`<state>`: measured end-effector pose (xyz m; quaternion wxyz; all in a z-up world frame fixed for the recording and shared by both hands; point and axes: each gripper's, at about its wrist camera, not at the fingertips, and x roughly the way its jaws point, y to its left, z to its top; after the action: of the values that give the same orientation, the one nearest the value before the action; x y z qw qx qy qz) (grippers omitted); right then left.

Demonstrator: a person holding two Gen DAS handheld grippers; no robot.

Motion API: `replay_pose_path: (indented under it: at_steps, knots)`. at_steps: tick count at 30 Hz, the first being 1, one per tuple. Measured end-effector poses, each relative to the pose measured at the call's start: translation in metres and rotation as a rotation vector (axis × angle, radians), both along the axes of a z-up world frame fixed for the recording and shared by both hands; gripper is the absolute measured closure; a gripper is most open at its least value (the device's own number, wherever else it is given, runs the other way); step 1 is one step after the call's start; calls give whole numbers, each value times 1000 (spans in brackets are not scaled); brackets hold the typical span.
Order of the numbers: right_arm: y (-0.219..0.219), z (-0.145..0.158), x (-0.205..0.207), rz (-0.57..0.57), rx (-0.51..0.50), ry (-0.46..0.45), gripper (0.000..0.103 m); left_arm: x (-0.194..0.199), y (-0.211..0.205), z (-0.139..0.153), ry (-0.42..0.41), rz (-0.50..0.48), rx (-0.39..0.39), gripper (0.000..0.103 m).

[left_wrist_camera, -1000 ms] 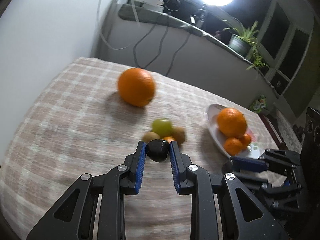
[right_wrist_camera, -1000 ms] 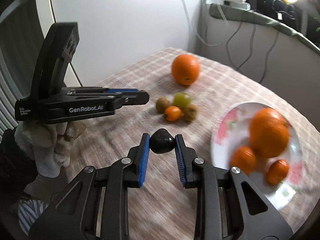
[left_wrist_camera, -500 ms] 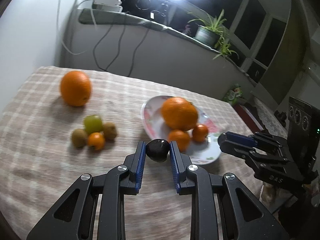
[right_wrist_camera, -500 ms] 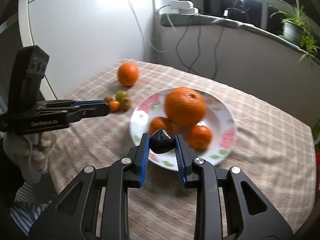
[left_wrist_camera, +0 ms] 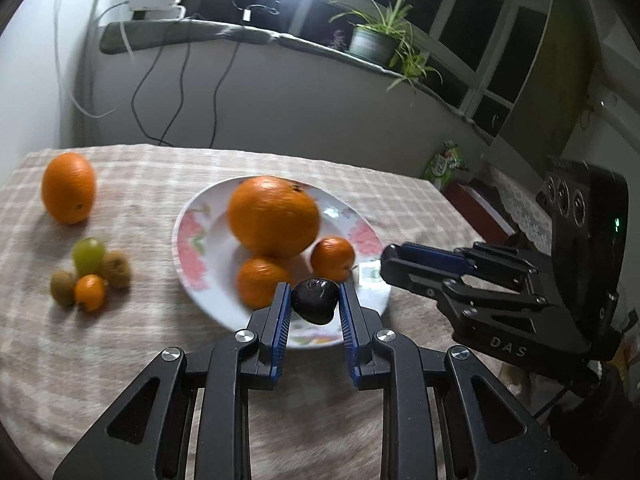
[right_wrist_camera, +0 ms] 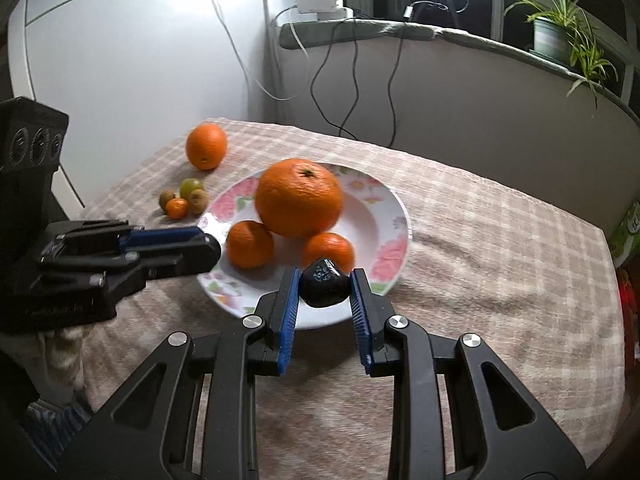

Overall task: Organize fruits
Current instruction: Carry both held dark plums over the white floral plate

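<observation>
Black fruit, left: a glossy dark fruit [left_wrist_camera: 315, 301] is pinched between the blue pads of the left gripper [left_wrist_camera: 314, 307], held over the near rim of the plate.
Black fruit, right: a second dark fruit [right_wrist_camera: 325, 282] of the same kind is pinched between the blue pads of the right gripper [right_wrist_camera: 325, 292], also above the plate's near edge.
Grippers together: each shows in the other's view, at either side of the plate's near half, fingers nearly closed on their loads.
Plate: a white flowered plate [right_wrist_camera: 390, 216] sits on the checked beige tablecloth [right_wrist_camera: 500, 248].
On the plate: one large orange [right_wrist_camera: 299, 197] at the middle, with two small tangerines, one to the left [right_wrist_camera: 250, 244] and one to the right [right_wrist_camera: 329, 249], resting against its near side.
Left of the plate: a tight cluster on the cloth, two kiwis [left_wrist_camera: 116, 269], a green fruit [left_wrist_camera: 88, 255] and a tiny orange fruit [left_wrist_camera: 89, 291], all touching.
Farther left: a loose orange [left_wrist_camera: 69, 187] alone on the cloth, apart from the cluster.
Background: a sill with a potted plant [left_wrist_camera: 374, 42], hanging cables and a bright lamp.
</observation>
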<state>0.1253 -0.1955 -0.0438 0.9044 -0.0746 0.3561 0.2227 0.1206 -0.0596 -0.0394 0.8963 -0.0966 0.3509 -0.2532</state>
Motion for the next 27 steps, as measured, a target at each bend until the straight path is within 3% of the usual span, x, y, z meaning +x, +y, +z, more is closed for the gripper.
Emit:
replay_pose_path:
  at_steps: [16,27]
  knots:
    - [-19,-7,36,-26,-4,17,76,6,-31,-2,-23,-17,96,80]
    - [-13,-7,41,-13,-13,13,76,11,-35,-1,-23,-11,110,80]
